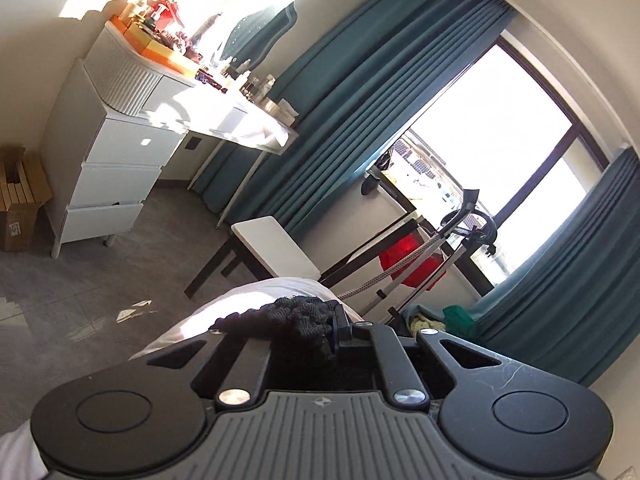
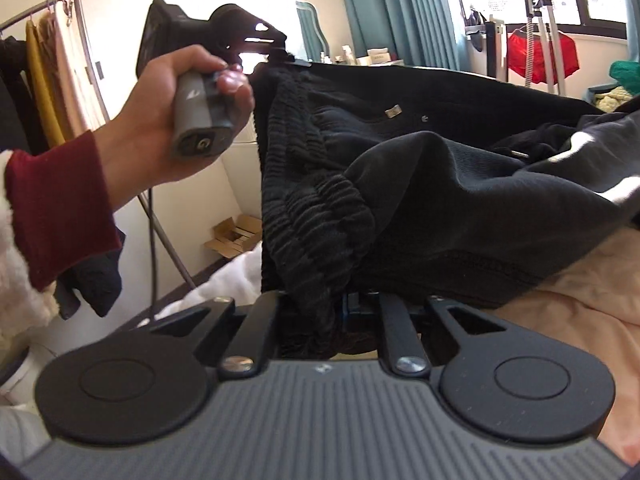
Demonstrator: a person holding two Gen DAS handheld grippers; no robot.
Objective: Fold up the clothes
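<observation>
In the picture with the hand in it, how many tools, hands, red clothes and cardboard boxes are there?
Tools: 2, the left tool and the right tool, both gripping the black knit garment
Hands: 1, the hand holding the left tool
Red clothes: 1, the red garment hanging by the window
Cardboard boxes: 1, the cardboard box on the floor
Total: 5

Left wrist view: fingertips of the left gripper [image 1: 334,330] buried under bunched black knit garment [image 1: 298,316]; pads not visible. Right wrist view: fingers of the right gripper [image 2: 344,300] likewise covered by the garment's ribbed hem. The person's left hand [image 2: 176,120] was motion-blurred, its sleeve [image 2: 56,216] cut by the frame's left edge. Bottles on the dressing table [image 1: 240,120] too small to identify. Window [image 1: 492,128] blown out white.
</observation>
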